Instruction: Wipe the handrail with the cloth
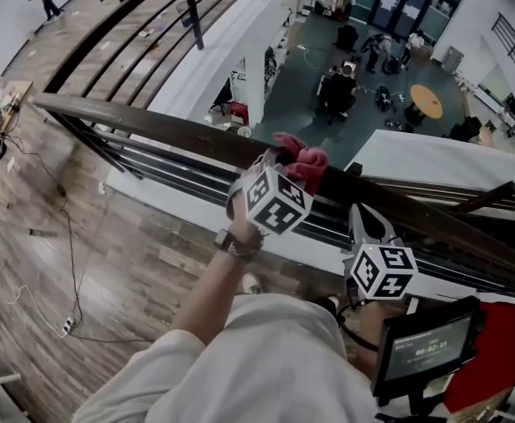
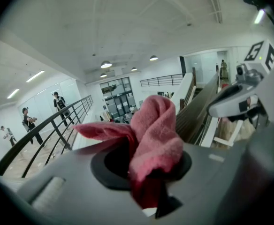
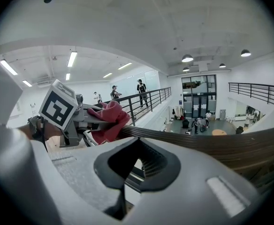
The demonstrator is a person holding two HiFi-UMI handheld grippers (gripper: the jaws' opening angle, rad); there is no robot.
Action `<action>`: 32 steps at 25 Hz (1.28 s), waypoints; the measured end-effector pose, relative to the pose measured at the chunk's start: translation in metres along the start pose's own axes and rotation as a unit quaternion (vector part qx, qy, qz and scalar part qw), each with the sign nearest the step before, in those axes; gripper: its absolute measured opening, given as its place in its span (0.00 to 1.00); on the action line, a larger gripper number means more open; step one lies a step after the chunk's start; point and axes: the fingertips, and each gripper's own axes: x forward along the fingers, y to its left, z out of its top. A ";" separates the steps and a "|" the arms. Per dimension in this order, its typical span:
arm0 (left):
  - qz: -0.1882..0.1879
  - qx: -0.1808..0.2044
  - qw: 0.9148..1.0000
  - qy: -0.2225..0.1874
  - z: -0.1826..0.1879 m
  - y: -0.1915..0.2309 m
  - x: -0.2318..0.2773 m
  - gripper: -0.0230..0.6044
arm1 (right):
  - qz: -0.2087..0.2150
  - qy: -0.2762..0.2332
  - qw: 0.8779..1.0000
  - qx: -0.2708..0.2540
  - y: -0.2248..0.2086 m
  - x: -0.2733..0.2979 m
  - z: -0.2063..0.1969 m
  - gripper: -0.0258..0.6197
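Fingers of the left gripper (image 1: 277,155) clamp the pink cloth (image 1: 305,166) against the handrail (image 1: 169,130). The right gripper (image 1: 369,222) has its fingers together, empty

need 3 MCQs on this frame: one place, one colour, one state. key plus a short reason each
1. Where is the pink terry cloth?
A) on the dark wooden handrail
B) on the floor
C) draped over the screen

2. Cloth colour?
A) blue
B) pink
C) white

3. What does the claw of the right gripper hold?
A) the cloth
B) the handrail
C) nothing

Key:
1 A, the head view shows the left gripper holding it on the rail.
2 B, it is pink in all three views.
3 C, the right gripper view shows nothing between its jaws.
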 end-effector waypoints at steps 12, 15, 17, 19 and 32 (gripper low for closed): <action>0.012 -0.013 1.000 0.011 -0.021 0.045 -0.022 0.24 | 0.014 0.003 1.000 0.004 0.035 0.021 0.009 0.04; 0.017 -0.025 0.999 0.015 -0.028 0.052 -0.027 0.24 | 0.021 0.000 1.000 0.003 0.040 0.023 0.011 0.04; 0.017 -0.037 0.999 0.017 -0.032 0.056 -0.031 0.24 | 0.027 -0.002 1.000 0.000 0.044 0.024 0.014 0.04; 0.021 -0.042 0.999 0.020 -0.035 0.060 -0.033 0.24 | 0.033 -0.003 0.999 -0.002 0.047 0.026 0.016 0.04; 0.059 -0.082 0.994 0.029 -0.046 0.085 -0.042 0.24 | 0.081 0.005 0.997 -0.016 0.051 0.038 0.025 0.04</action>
